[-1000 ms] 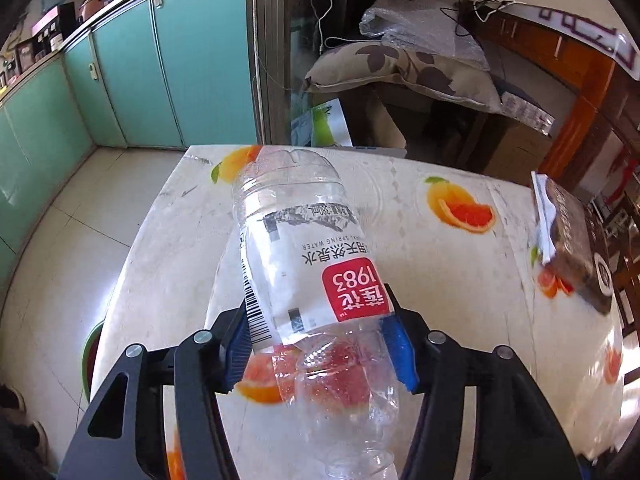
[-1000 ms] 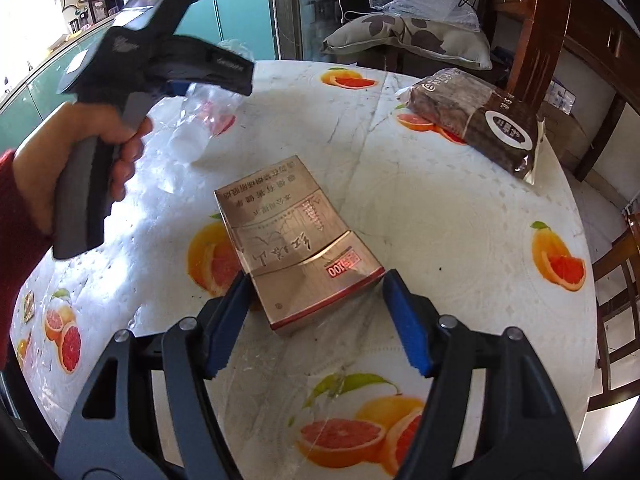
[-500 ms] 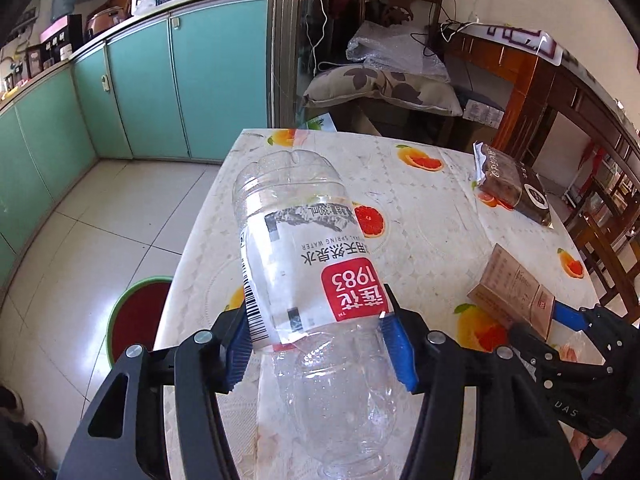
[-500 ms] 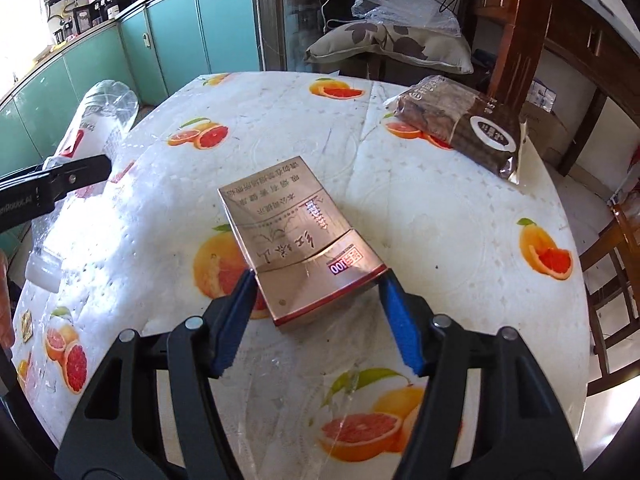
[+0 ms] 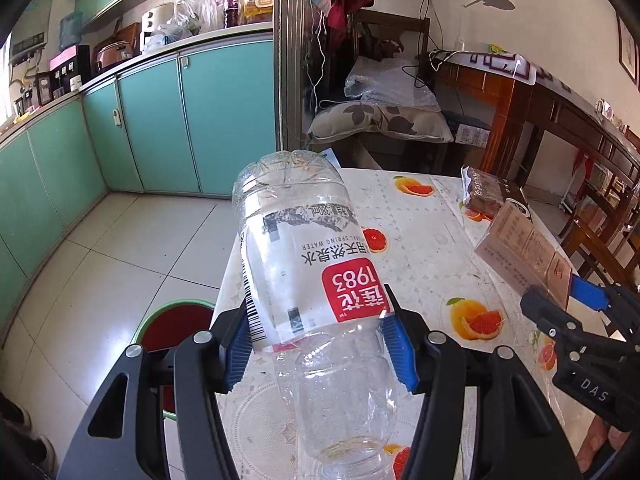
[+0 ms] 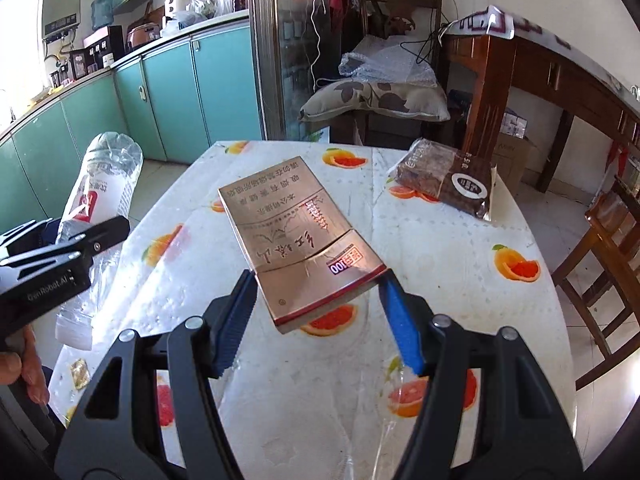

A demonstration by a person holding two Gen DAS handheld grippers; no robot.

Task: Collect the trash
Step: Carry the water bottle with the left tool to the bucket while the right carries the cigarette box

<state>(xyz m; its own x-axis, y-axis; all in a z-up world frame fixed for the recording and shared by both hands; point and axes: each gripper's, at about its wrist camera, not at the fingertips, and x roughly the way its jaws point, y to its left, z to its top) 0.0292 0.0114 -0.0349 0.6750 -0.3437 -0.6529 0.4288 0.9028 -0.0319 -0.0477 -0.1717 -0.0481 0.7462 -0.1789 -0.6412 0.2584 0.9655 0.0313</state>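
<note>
Pinching an empty water bottle [image 5: 316,280] in your left gripper [image 5: 318,344], you clamp a copper cigarette carton [image 6: 296,236], seemingly lifted, in your right gripper [image 6: 318,316] above the fruit-print table [image 6: 460,280].

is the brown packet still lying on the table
Yes, the brown packet lies on the table, held by neither gripper.

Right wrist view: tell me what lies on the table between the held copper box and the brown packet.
Nothing lies there. In the right wrist view only bare fruit-print tablecloth separates the copper box, clamped in the right gripper, from the brown packet.
</note>
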